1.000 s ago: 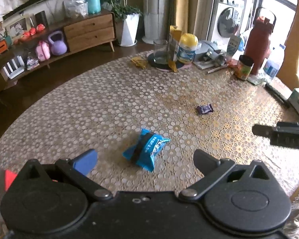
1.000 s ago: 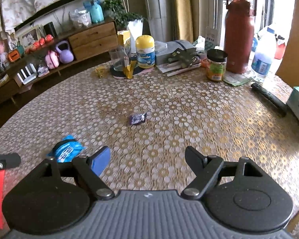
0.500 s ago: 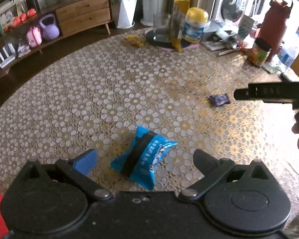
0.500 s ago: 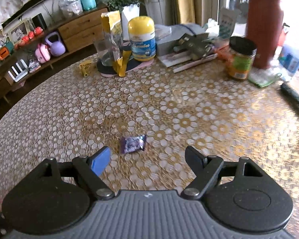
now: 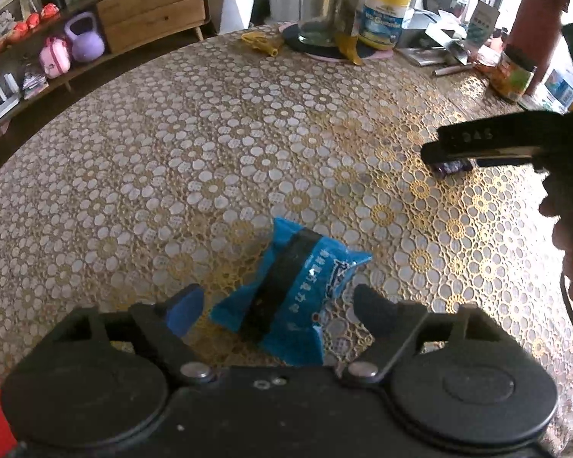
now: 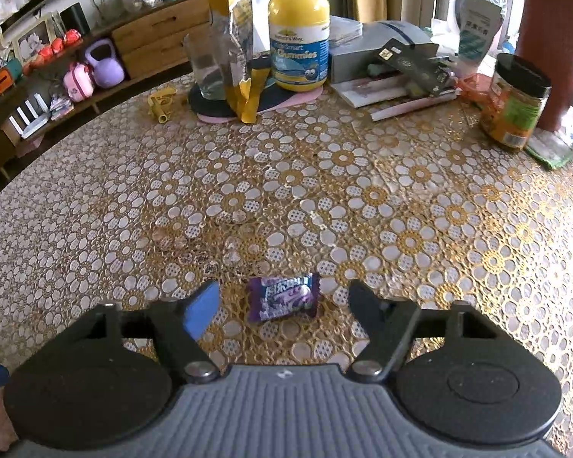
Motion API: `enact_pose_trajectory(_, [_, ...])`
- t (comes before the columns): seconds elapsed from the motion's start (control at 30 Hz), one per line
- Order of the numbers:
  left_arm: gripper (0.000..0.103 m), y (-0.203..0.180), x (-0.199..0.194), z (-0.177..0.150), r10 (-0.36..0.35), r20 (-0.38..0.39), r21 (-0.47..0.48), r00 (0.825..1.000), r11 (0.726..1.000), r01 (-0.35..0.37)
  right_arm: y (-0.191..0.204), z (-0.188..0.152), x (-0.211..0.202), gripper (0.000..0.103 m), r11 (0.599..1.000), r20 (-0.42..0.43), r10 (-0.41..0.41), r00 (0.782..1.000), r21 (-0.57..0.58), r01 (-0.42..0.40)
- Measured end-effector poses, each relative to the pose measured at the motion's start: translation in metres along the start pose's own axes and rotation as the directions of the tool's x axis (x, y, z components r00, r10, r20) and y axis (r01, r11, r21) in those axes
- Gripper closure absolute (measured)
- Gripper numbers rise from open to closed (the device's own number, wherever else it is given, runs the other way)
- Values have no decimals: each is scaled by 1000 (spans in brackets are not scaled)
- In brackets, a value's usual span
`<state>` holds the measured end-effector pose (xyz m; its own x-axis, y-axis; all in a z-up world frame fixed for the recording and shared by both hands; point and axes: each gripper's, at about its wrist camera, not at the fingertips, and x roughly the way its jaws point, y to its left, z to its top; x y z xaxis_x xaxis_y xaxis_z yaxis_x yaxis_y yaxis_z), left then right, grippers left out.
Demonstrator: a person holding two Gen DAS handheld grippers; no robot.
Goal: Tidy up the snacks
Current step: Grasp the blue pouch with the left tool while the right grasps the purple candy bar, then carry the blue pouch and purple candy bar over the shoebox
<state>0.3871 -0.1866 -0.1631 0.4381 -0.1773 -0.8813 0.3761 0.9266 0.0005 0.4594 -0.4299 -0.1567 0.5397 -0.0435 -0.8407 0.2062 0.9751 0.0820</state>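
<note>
Both grippers have dropped closer to the counter [image 6: 363, 191]. At lower centre, my left gripper [image 5: 277, 303] is closing around the blue snack packet [image 5: 290, 290], untouched; my right gripper [image 6: 284, 301] is closing around the purple candy [image 6: 282, 297], untouched.

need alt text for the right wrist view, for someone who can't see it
The right gripper hangs low over a flower-patterned table, its jaws closing around a small purple candy but not yet touching it. At the far edge stand a yellow-lidded gummies jar, a glass and a dark-lidded jar.
</note>
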Motion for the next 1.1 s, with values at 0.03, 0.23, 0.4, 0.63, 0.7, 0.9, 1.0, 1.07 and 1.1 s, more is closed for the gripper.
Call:
enact_pose_trajectory(0.03, [25,0,1,0,-1,0,4,1000,1000,1,0,0,1,39,1000,2,-5,1000,-3,5])
enact_pose_trajectory(0.23, [35,0,4,1,16,19,29,1000,999,-16,4,-4,1,63,997,25,-61,998,-52,62])
enact_pose_trajectory(0.4, [50,-6,2,2,30,39,56,999,998,-32,2,-8,-3,74,996,34,-59,998,-66,61])
enact_pose_trajectory(0.63, [58,-5,-9,0,43,35,38,998,998,-44,-3,-21,-19,79,998,30,-41,999,-43,42])
enact_pose_trajectory(0.7, [58,-4,-17,-4,41,37,34,998,999,-42,-5,-25,-29,79,999,27,-24,999,-29,25])
enact_pose_trajectory(0.9, [58,-10,-50,-17,26,48,14,998,1000,-27,-3,-46,-74,79,999,31,26,999,-34,-25])
enact_pose_trajectory(1.0, [58,-15,-73,-26,17,57,8,998,1000,-18,-1,-56,-101,79,998,42,51,998,-41,-49])
enact_pose_trajectory(1.07, [58,-16,-89,-32,12,68,3,998,1000,-12,3,-64,-120,79,997,44,67,997,-51,-65])
enact_pose_trajectory(1.1, [58,-16,-97,-34,7,74,1,997,1000,-7,4,-69,-130,79,996,48,78,996,-54,-75])
